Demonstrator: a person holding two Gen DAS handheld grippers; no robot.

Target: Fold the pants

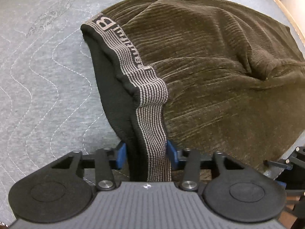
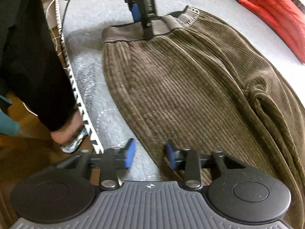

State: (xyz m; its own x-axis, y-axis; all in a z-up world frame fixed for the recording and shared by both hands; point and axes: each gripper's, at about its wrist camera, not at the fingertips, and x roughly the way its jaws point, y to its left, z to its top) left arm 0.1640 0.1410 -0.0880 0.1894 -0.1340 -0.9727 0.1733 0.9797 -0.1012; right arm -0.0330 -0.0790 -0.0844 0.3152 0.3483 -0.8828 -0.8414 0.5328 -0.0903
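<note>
Corduroy, olive-brown and ribbed, fills both views: the olive-brown ribbed corduroy pants point(image 2: 190, 87) lie rumpled on the pale grey quilted counter point(image 1: 47, 76). Nearest in the left wrist view, the left gripper point(image 1: 146, 153) has its blue-padded jaws closed on the striped beige-and-black elastic waistband point(image 1: 152, 103), pinching the band so it rises off the cloth. In the right wrist view the right gripper point(image 2: 150, 155) hovers with jaws parted at the near side edge of the pants, one pad over the counter and one over the fabric, gripping nothing. Farther off, the waistband runs across the top of the garment, and the legs bunch in thick ridges toward the right. Beyond lies a red quilted garment point(image 2: 276, 13). No neat fold shows, so I judge the task barely begun: smoothing and every fold remain.
</note>
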